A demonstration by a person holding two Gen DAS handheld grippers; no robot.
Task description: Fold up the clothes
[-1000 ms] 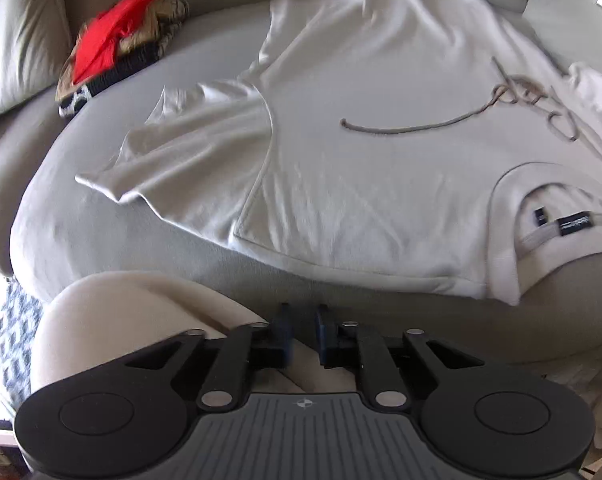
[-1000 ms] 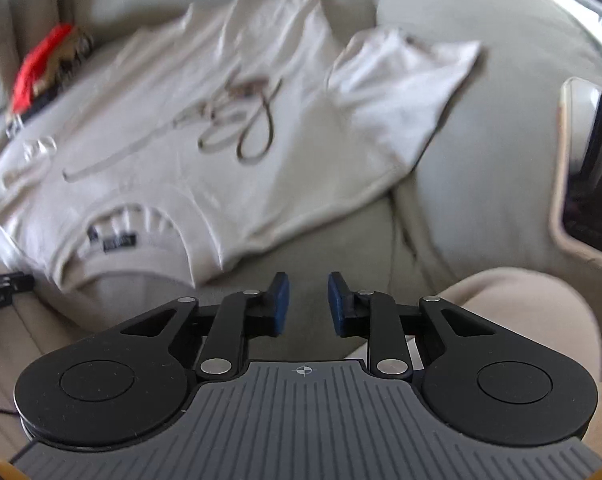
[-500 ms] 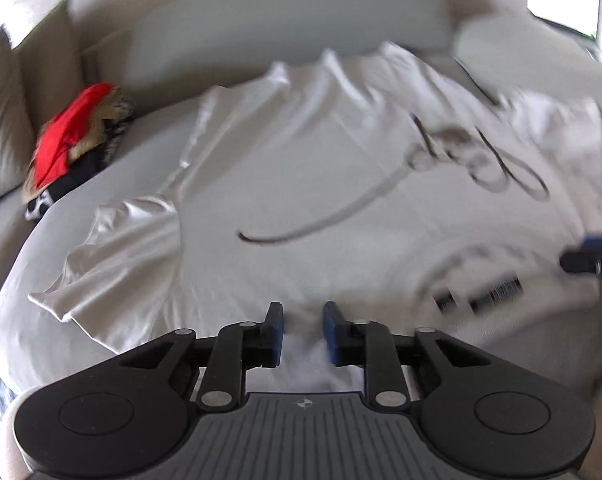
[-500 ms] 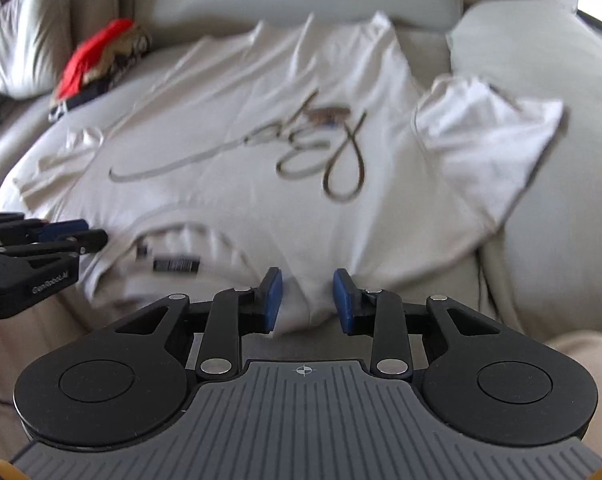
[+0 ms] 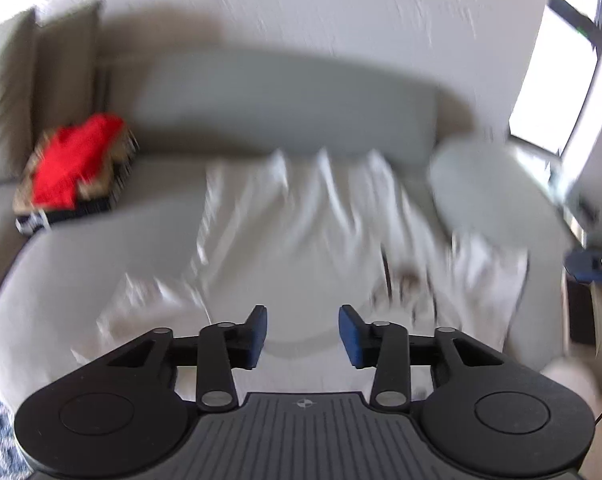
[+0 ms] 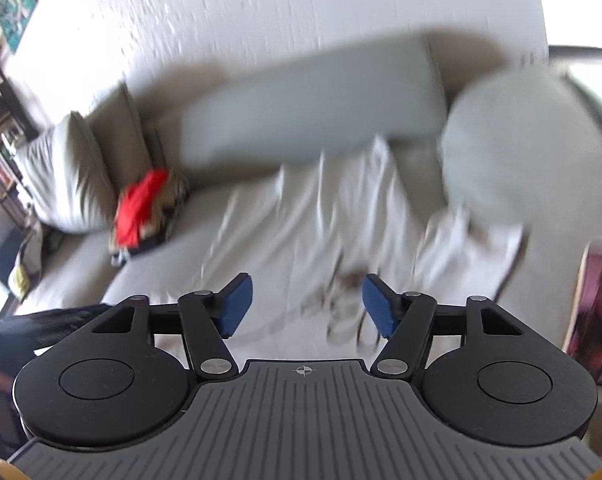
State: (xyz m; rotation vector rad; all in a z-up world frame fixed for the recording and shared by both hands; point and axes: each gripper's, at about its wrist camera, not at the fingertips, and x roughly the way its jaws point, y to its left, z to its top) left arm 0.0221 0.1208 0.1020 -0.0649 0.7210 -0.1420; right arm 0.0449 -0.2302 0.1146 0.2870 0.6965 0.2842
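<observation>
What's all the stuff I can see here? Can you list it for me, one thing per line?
T-shirt: one, white, spread flat across the sofa seat, blurred by motion.
Cord: one, tan-grey, lying looped on the T-shirt near the front.
Pile of clothes: one, red on top of patterned pieces, on the seat at the left.
Sofa: one, grey, with a long back cushion and a rounded arm at the right.
Pillows: a few, beige, at the left end.
Wall picture: one, greenish, upper left.
Window: one, bright, at the right.
Left claw: one, black with blue pads, open, above the shirt's near edge.
Right claw: one, same colours, open.
</observation>
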